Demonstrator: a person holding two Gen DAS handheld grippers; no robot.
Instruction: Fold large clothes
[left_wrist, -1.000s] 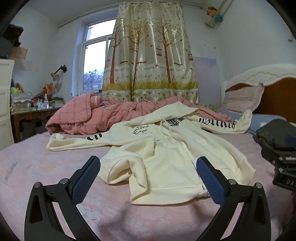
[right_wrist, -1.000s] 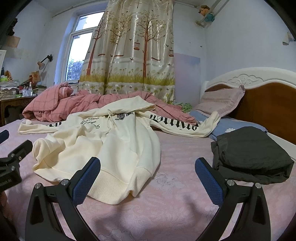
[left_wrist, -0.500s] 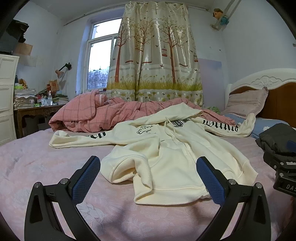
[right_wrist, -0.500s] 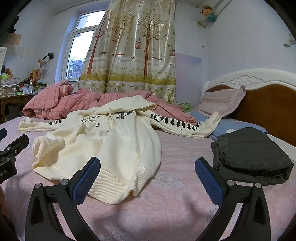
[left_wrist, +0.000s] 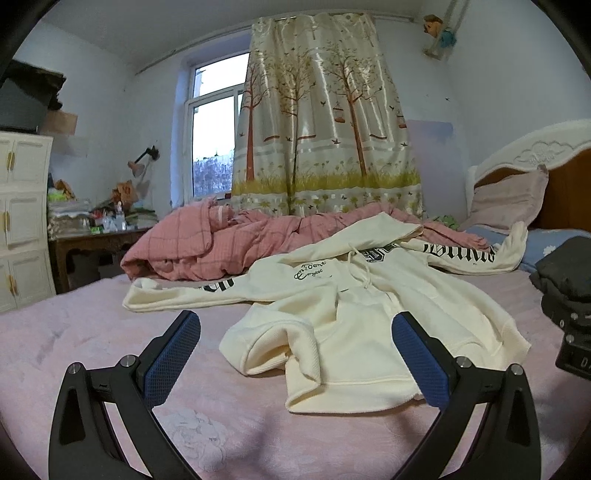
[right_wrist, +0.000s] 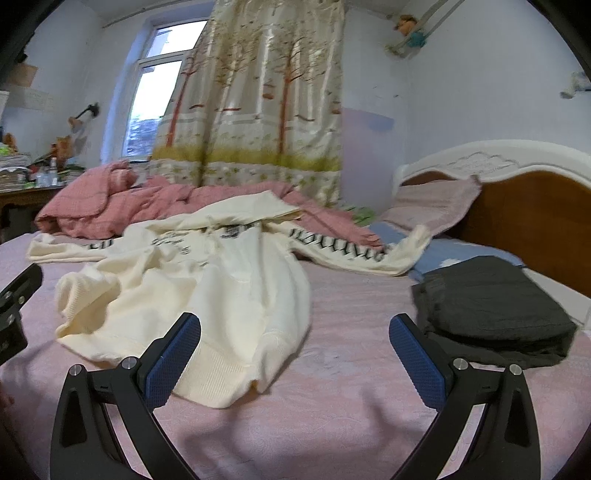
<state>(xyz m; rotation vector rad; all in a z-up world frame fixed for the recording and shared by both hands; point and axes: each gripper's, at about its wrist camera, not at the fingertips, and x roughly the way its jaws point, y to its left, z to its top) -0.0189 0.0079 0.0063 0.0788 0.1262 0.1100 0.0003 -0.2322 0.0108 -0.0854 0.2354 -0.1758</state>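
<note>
We hold the left gripper spread wide and empty above the pink bed, and the right gripper is spread and empty too. The cream hoodie lies rumpled on the bed just ahead of both, sleeves flung out to either side, its hood against the pink checked quilt. To its right, apart from it, sits a folded dark garment.
</note>
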